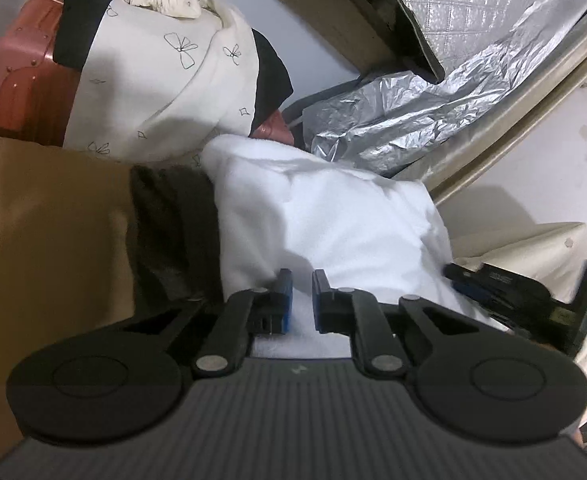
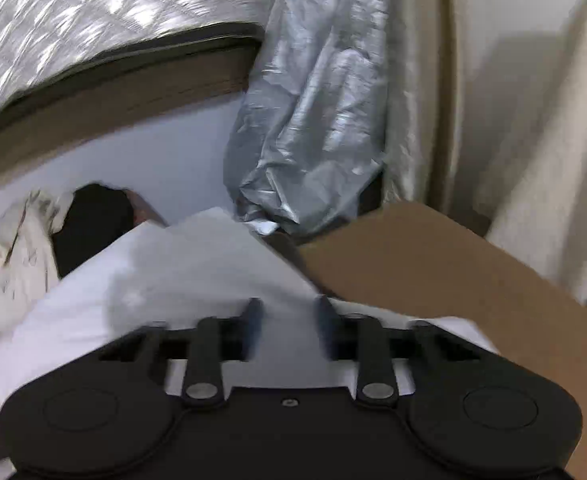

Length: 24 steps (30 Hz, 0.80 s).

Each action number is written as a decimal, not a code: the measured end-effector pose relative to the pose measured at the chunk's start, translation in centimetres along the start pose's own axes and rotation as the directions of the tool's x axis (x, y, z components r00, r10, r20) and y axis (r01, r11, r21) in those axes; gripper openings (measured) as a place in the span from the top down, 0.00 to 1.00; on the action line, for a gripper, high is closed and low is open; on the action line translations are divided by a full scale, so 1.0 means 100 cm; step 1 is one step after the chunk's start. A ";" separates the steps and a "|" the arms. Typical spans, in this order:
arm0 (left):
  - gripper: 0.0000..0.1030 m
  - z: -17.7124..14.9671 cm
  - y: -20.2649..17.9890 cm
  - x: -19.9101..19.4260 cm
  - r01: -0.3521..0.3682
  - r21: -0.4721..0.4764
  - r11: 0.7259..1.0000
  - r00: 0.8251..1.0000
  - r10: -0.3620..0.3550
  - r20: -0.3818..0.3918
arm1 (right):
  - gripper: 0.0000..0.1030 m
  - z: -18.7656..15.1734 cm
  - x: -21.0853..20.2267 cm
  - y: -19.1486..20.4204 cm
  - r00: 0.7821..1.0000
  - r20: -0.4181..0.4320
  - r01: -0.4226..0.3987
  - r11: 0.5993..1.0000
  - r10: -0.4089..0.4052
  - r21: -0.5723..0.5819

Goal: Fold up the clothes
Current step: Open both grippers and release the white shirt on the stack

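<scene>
A white fluffy garment lies bunched on the brown table. My left gripper is over its near edge, jaws a narrow gap apart with white cloth showing between them. In the right wrist view the same white garment spreads below my right gripper, whose jaws stand apart above the cloth; the view is blurred. The other gripper shows at the garment's right edge in the left wrist view. A dark garment lies under the white one's left side.
A pile of white printed and black clothes rests on a pink suitcase at the back left. A crumpled silver cover and quilted silver panel lean behind. A cream cushion sits right. The brown table extends right.
</scene>
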<state>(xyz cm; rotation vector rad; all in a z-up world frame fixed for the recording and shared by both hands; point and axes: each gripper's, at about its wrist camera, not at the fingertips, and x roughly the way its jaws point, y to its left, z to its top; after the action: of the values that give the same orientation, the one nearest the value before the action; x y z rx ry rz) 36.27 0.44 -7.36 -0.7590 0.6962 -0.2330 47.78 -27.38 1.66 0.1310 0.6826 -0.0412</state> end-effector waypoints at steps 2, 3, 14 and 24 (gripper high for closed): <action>0.84 0.001 -0.007 -0.005 -0.020 0.033 0.999 1.000 0.019 0.004 | 0.57 -0.010 -0.027 0.010 0.999 0.041 -0.017 0.998 0.019 -0.056; 0.74 0.002 -0.012 -0.008 -0.029 0.053 0.998 1.000 0.029 0.004 | 0.41 -0.022 -0.047 0.015 0.996 0.076 -0.039 0.995 0.046 -0.095; 0.15 -0.047 -0.070 -0.042 -0.350 0.366 0.862 0.931 0.364 0.034 | 0.20 -0.128 -0.142 0.000 0.997 0.033 -0.073 0.997 0.073 -0.018; 0.00 -0.076 -0.122 -0.112 -0.337 0.505 0.795 0.938 0.331 0.105 | 0.20 -0.176 -0.249 -0.014 0.993 0.113 -0.042 0.999 0.045 -0.026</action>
<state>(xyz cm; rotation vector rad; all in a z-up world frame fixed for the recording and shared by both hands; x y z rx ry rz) 23.42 -7.66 2.79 -0.1099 0.7026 -0.0820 17.35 -26.52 3.65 0.1203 0.5663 0.0013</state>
